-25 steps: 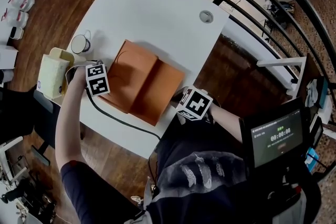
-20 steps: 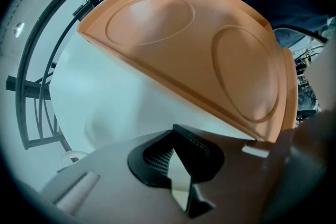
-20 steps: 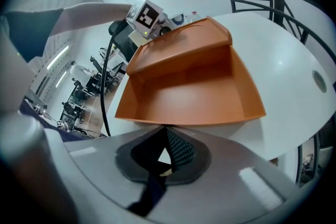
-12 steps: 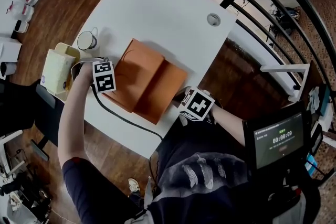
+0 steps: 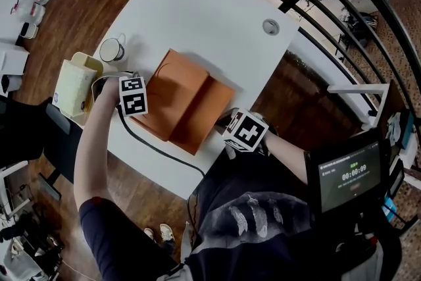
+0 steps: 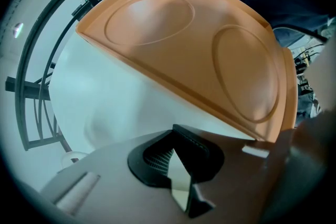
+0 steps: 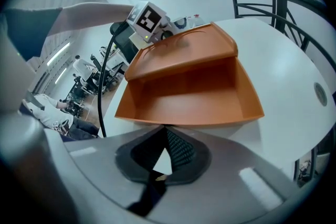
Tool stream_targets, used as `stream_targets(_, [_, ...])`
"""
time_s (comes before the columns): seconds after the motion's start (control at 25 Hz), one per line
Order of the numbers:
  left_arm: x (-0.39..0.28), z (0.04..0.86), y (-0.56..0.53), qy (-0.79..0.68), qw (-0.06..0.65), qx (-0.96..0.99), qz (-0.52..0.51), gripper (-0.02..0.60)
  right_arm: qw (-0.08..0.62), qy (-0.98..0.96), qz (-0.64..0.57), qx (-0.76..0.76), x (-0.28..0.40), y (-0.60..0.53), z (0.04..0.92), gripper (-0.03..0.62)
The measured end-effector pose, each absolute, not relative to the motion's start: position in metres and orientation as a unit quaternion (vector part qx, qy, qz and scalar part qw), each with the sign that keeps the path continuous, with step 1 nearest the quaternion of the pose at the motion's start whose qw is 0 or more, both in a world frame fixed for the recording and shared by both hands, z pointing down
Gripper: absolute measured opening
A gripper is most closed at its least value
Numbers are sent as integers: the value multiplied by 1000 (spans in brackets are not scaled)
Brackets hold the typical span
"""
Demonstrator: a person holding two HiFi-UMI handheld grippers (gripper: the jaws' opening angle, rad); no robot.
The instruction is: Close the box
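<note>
White desk [image 5: 197, 10] carries the orange box [image 5: 189, 104], lying open near its front edge. The lid half [image 6: 199, 55] is toward my left gripper [image 6: 175, 144] and the deep tray half [image 7: 194, 97] is just ahead of my right gripper [image 7: 167, 140]; both pairs of jaws are pressed together with nothing between them. To close it well, I judge the left jaws should get under the lid's free edge and swing it over the fold, while the right jaws brace the tray's near wall so the box does not slide toward me.
</note>
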State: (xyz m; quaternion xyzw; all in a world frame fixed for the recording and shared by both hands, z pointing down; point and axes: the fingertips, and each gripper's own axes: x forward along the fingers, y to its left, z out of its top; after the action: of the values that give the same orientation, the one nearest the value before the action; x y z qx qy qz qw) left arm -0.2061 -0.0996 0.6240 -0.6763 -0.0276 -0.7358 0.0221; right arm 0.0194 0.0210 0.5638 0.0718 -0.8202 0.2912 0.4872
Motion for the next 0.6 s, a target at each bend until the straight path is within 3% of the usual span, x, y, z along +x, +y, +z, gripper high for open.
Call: stream_targets(0.6, [-207, 625, -100, -34, 28, -672, -739, 14, 476, -828, 290, 66, 5, 16, 558, 5])
